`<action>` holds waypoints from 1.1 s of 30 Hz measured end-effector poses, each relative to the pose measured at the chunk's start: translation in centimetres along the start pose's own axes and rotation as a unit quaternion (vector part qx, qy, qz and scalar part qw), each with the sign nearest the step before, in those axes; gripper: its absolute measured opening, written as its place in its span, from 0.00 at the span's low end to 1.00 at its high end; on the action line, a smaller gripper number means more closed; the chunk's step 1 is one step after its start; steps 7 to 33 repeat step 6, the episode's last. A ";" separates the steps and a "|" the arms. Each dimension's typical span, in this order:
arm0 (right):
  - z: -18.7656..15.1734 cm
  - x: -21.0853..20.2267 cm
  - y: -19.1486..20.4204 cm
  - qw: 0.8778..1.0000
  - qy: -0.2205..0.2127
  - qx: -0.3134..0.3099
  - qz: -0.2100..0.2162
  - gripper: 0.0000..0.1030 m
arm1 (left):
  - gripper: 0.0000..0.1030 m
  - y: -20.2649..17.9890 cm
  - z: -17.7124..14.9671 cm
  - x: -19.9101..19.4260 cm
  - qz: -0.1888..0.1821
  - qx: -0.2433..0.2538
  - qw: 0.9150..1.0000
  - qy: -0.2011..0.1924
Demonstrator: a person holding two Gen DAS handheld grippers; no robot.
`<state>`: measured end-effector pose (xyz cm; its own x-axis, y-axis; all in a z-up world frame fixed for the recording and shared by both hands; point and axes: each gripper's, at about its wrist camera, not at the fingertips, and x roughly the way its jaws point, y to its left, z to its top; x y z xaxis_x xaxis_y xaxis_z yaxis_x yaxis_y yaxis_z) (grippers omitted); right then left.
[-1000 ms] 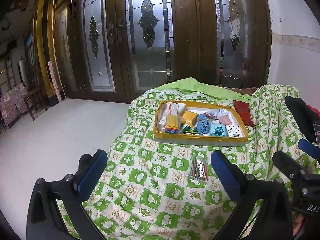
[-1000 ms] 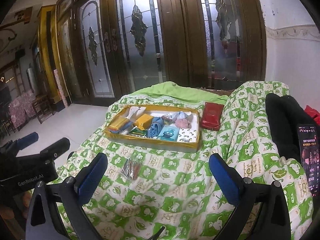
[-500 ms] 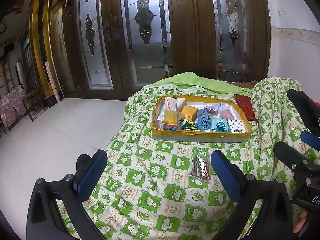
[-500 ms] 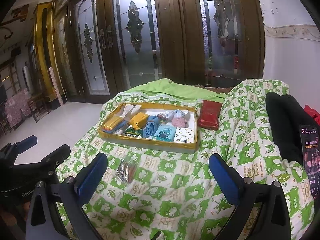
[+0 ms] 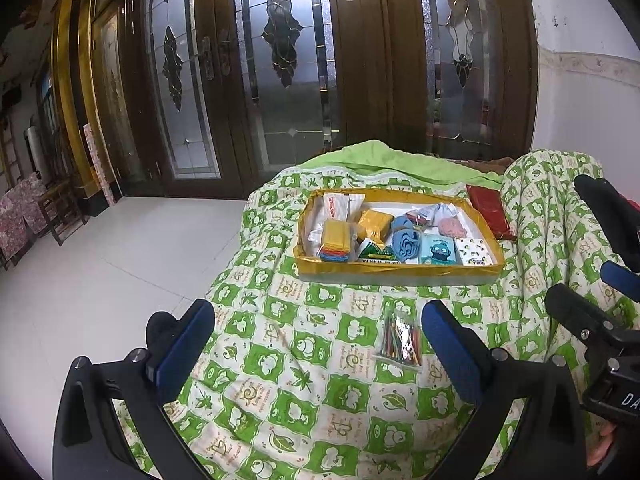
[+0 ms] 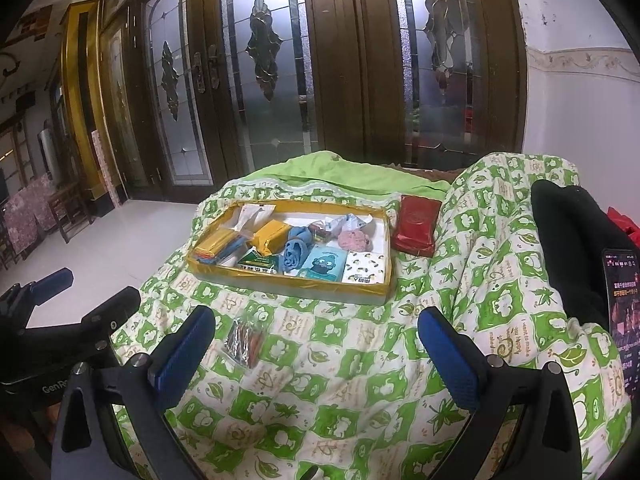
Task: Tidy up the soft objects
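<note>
I hold my left gripper (image 5: 316, 340) and right gripper (image 6: 316, 340) side by side, both spread wide and empty above the green quilt (image 5: 304, 380), the small clear packet (image 5: 400, 340) lying between them, the yellow tray (image 5: 396, 269) of soft things farther ahead.

Open quilt (image 5: 304, 364) lies between the grippers and the tray (image 5: 396, 270), broken only by a small clear packet (image 5: 400, 340) of coloured sticks lying flat just ahead. The tray is packed along its near side; bare white floor shows at its back right corner. A red pouch (image 6: 414, 226) lies just beside the tray's right end. Right of that the quilt rises into a hump topped by a black garment (image 6: 568, 240), with a lit phone (image 6: 622, 304) at the edge. Left of the bed is bare floor (image 5: 100, 264).
</note>
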<state>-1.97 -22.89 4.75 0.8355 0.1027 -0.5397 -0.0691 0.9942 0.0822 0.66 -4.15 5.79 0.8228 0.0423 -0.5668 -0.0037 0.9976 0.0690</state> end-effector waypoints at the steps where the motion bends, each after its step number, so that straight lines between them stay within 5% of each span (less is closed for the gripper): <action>1: 0.0 0.0 0.0 1.000 0.000 0.000 0.000 0.99 | 1.00 0.1 0.1 0.0 -0.001 -0.001 1.000 -0.001; 33: -0.4 0.5 0.4 1.000 0.009 -0.007 0.000 0.99 | 1.00 0.3 0.2 0.3 -0.003 -0.005 1.000 -0.003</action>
